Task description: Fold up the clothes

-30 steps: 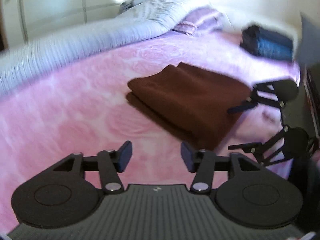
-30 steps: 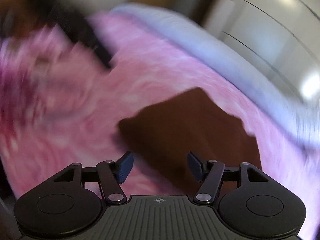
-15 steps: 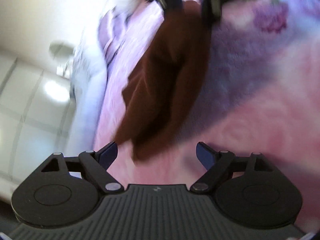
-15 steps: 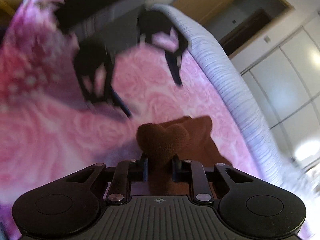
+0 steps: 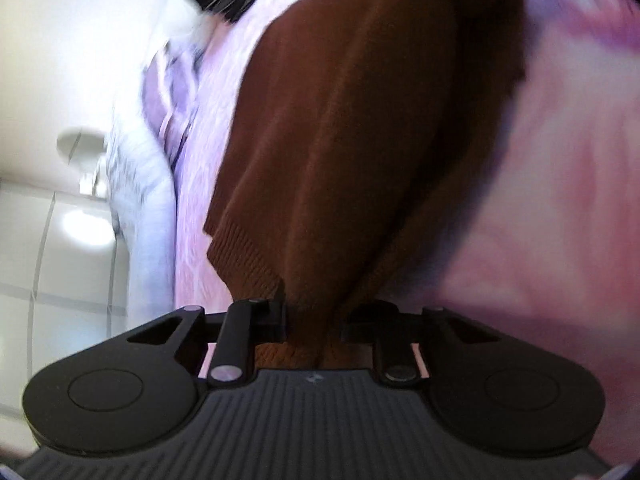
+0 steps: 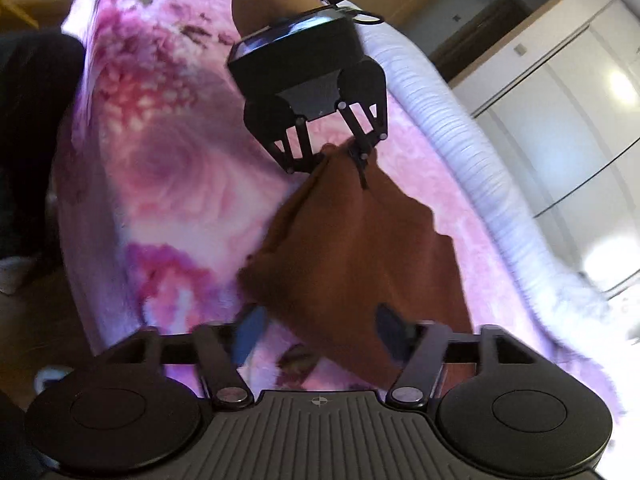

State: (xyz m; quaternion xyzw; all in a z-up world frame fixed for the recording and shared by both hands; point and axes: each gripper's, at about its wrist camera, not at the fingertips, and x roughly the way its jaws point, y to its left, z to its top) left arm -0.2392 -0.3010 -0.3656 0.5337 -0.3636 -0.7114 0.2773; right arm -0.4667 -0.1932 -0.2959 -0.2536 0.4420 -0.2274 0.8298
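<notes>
Left gripper [image 5: 314,322] clamped on brown knit garment [image 5: 360,140] over pink bedspread [image 6: 168,184] — right gripper [image 6: 320,326] spread wide, gripping nothing.

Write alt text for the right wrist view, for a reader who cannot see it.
The left gripper pinches one end of a brown knit garment above a pink floral bedspread. In the foreground the right gripper is open, its blue-padded fingers on either side of the garment's near end. White wardrobe doors stand behind the bed.
</notes>
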